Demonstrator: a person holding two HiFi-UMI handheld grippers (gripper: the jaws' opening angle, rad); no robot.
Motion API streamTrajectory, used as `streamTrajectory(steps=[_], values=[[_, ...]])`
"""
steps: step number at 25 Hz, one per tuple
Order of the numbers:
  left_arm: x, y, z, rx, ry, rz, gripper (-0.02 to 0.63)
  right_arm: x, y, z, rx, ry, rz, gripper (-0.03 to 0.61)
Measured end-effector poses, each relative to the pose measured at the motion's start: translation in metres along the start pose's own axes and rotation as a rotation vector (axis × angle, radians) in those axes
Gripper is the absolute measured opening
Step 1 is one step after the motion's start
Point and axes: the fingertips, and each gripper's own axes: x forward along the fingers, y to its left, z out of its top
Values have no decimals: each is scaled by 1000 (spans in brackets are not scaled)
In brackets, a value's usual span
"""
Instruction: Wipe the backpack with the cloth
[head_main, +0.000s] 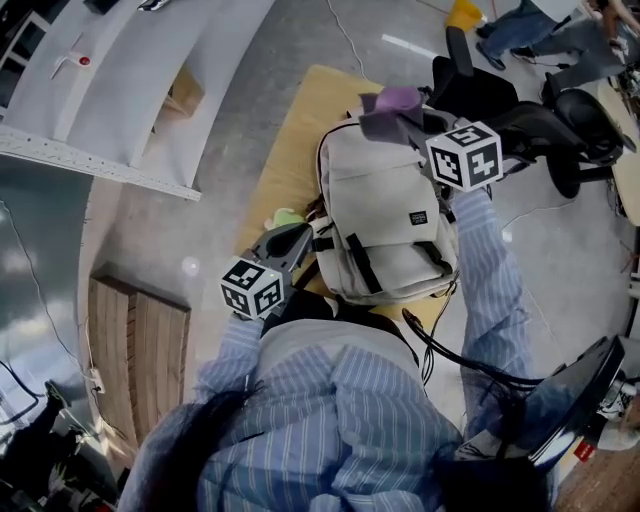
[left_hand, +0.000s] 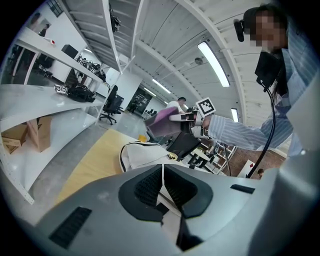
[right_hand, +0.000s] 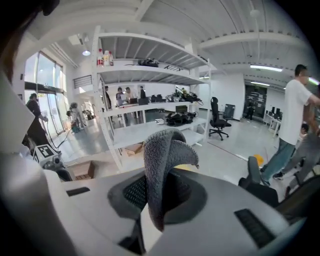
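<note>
A cream backpack (head_main: 385, 215) with black straps lies flat on a yellow wooden table (head_main: 290, 130); the left gripper view shows the backpack (left_hand: 142, 155) ahead. My right gripper (head_main: 395, 120) hovers over the bag's far top end, shut on a grey-purple cloth (head_main: 395, 100). In the right gripper view the cloth (right_hand: 162, 165) sticks up folded between the jaws of the right gripper (right_hand: 160, 195). My left gripper (head_main: 295, 243) sits at the bag's left side by a black strap, jaws together. The left gripper (left_hand: 162, 185) shows its pads pressed shut, with nothing seen between them.
Black office chairs (head_main: 560, 120) stand just right of the table. White shelving (head_main: 120, 80) runs along the left. A small green object (head_main: 285, 217) lies by the bag's left edge. Wooden boards (head_main: 140, 360) lie on the floor at lower left. People (head_main: 540, 30) are at the far right.
</note>
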Motion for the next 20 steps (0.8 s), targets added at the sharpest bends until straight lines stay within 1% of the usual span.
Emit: streamTrajectory(steps=[2, 4, 7, 10, 12, 14, 17, 20], values=[[-1, 2, 0, -3, -1, 3, 15, 25, 28, 9, 0, -11, 62, 41], [-3, 4, 0, -6, -1, 7, 15, 52, 52, 6, 5, 11, 109, 41], [-8, 8, -2, -13, -2, 17, 15, 88, 81, -10, 0, 72, 161, 41], [-13, 15, -6, -22, 5, 36, 15, 117, 96, -31, 3, 143, 199, 41], [-16, 20, -8, -29, 9, 46, 15, 130, 93, -45, -2, 194, 191, 41], [-18, 23, -8, -33, 9, 52, 15, 135, 80, -57, 5, 237, 162, 41], [-19, 27, -7, -35, 6, 55, 15, 131, 49, -68, 80, 259, 122, 41], [-18, 30, -7, -35, 8, 56, 15, 119, 8, -79, 147, 271, 49, 41]])
